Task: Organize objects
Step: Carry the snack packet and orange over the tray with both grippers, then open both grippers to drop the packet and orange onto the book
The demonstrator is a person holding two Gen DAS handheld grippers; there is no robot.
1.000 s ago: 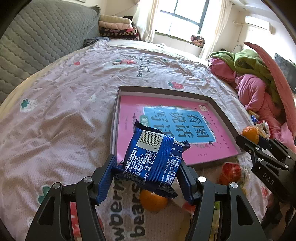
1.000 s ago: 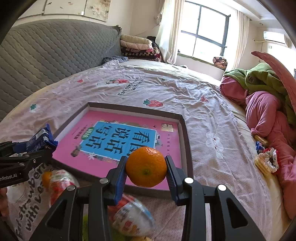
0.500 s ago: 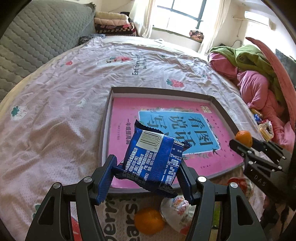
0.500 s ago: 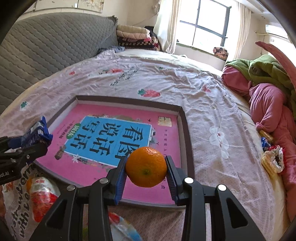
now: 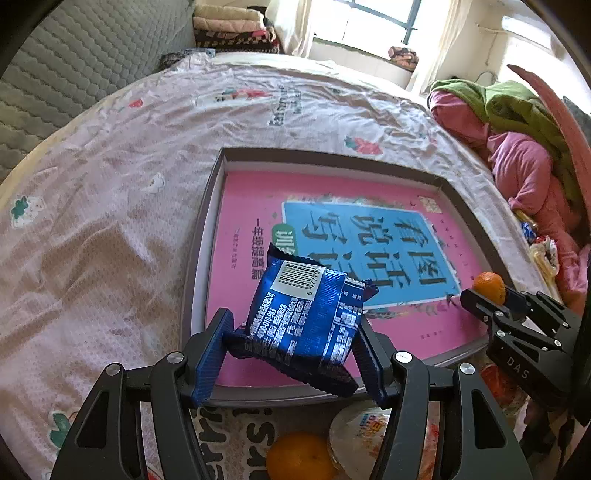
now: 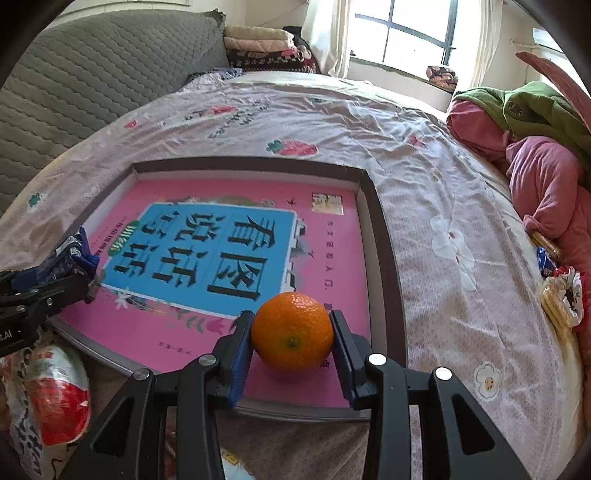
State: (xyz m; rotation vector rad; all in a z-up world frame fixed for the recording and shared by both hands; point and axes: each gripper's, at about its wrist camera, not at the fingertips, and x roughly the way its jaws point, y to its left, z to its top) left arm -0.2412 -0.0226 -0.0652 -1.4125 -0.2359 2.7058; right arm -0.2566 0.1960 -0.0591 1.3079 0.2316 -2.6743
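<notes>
Transport grips over the shallow grey-rimmed tray (image 5: 201, 236): left gripper (image 5: 295, 347) pinches a crinkled blue foil snack packet (image 5: 306, 314) between its pads, right gripper (image 6: 291, 345) clamps a round orange mandarin (image 6: 291, 330), both apparently poised for release beyond the fingertips.

a wide bed (image 6: 369, 122) fills the room, spread with a pale pink sheet (image 5: 92, 221) printed with strawberries and lettering, against a grey quilted headboard (image 6: 92, 66). daylight pours through a curtained window (image 6: 406, 29) beyond folded blankets (image 6: 258, 44), and pink and green bedding (image 6: 535, 140) is heaped at the right.
</notes>
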